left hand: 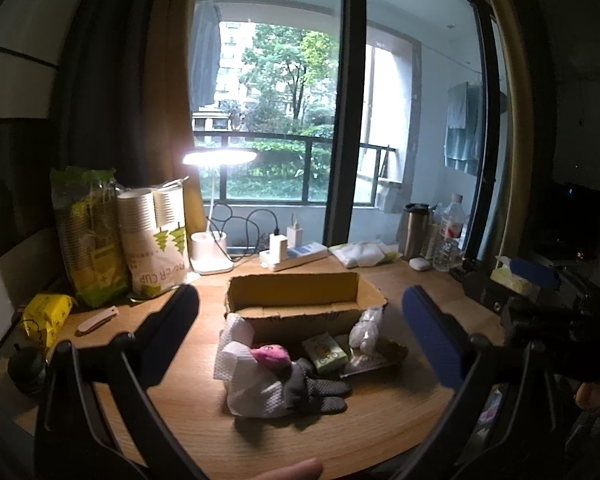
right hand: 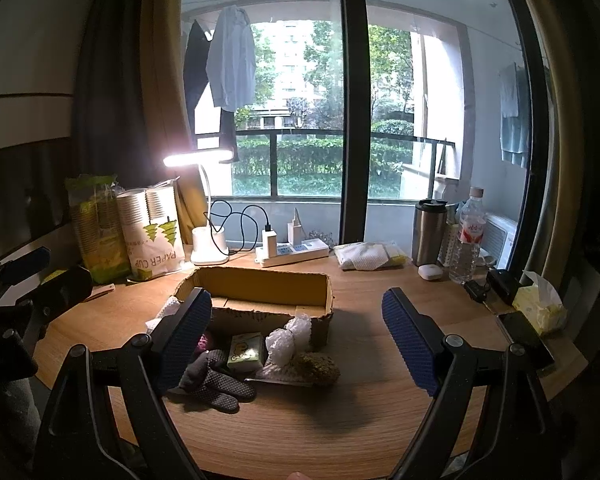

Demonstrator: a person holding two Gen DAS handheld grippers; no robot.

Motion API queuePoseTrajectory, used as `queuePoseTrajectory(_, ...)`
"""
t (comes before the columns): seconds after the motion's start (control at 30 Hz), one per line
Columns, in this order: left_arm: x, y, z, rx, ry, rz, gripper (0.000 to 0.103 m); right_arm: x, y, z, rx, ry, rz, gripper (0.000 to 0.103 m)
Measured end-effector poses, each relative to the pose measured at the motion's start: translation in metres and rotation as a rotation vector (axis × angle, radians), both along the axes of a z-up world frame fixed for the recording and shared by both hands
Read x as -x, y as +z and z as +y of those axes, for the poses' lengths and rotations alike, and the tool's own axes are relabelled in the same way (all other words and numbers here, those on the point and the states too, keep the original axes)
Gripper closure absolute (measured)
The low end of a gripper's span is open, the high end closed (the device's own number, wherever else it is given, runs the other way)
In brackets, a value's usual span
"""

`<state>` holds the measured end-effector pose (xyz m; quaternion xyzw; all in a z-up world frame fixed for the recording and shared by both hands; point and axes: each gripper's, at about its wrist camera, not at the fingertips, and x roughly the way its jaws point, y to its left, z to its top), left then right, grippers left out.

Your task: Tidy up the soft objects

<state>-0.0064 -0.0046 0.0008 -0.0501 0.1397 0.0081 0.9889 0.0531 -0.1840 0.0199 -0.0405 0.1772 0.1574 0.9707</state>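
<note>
Both grippers are hovering near the table edge, jaws spread wide, holding nothing: left gripper [left hand: 300, 320], right gripper [right hand: 296, 320].

Soft pile is sitting on the wooden table [right hand: 340, 420], just in front of the cardboard box [left hand: 296, 294]:
- grey dotted glove [right hand: 216, 384], nearest; limp and light, so I'm judging a pinch at the cuff or bunched palm works best
- white textured cloth [left hand: 252, 384], left side, under the glove; floppy, will drape, so grab a fold
- pink plush [left hand: 270, 354], squashy, take the body
- clear bubble wrap [right hand: 286, 338], light, possibly slippery
- olive fuzzy lump [right hand: 318, 366], right side
- small green packet [right hand: 245, 352], looking stiffer than the rest

Box is lying open-topped; its visible inside is looking bare.
</note>
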Motion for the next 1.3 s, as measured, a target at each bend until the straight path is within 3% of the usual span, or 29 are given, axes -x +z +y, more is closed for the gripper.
queuePoseTrajectory(1.3,0.0011,-0.0007,0.0066,0.010,0.024,0.004,0.000,0.0019,-0.0032,0.0048,0.009,0.005,0.008,0.013)
